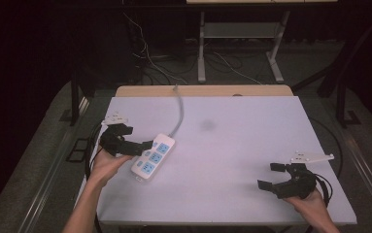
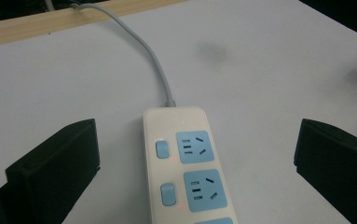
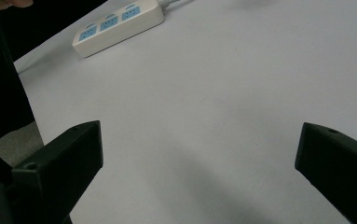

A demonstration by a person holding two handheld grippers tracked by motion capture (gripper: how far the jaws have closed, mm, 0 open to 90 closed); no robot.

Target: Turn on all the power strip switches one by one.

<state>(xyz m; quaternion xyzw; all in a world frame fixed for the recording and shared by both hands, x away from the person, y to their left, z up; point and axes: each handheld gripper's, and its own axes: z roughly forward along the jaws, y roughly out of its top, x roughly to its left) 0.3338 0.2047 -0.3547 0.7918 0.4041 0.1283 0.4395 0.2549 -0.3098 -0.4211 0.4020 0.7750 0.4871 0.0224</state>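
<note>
Left hand-held gripper (image 1: pixel 137 138) beside power strip (image 1: pixel 153 156)

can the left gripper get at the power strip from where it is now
Probably yes: the left gripper is open right at the power strip, and in the left gripper view the strip lies between its wide-open jaws with nothing in the way.
</note>
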